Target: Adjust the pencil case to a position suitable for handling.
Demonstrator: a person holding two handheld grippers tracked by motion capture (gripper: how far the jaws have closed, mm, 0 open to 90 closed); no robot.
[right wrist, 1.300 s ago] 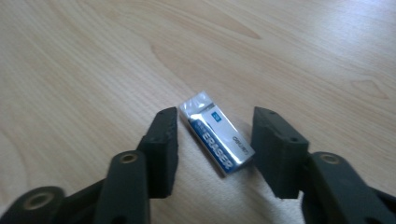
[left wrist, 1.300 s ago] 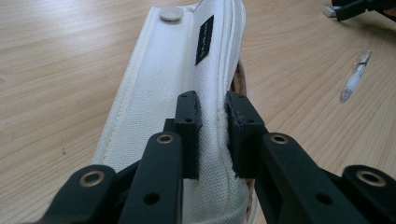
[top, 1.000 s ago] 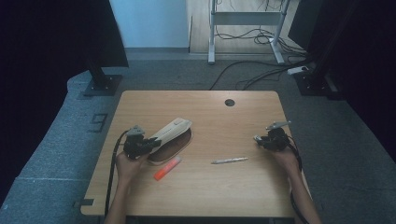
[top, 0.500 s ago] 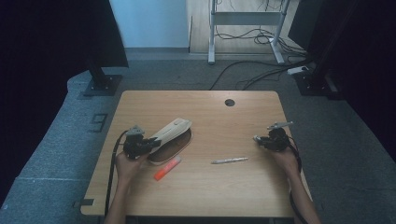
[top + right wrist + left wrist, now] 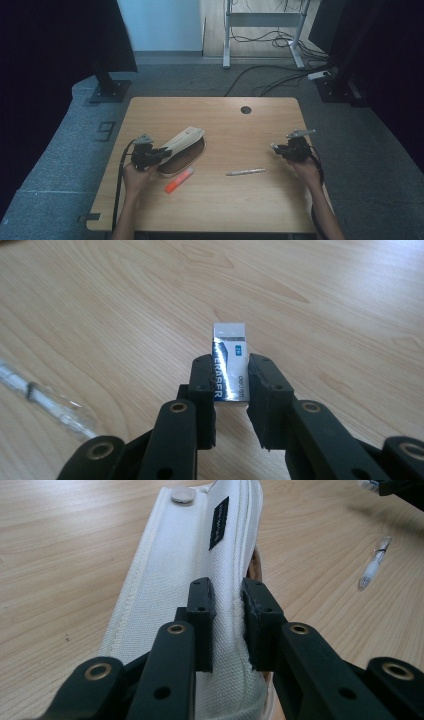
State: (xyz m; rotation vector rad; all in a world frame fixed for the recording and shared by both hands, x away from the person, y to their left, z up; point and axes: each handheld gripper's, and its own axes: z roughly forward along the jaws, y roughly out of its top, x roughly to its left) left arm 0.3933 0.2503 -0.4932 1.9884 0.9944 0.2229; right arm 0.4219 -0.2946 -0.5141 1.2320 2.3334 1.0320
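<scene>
Spanning grey carpet, wooden table; left gripper pinching pouch, right gripper clamping eraser.

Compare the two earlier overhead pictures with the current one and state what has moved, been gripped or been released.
Nothing visibly changed. The left gripper remains shut on the white pencil case, the right gripper remains shut on the eraser, and the orange highlighter and pen lie where they were on the table.
</scene>
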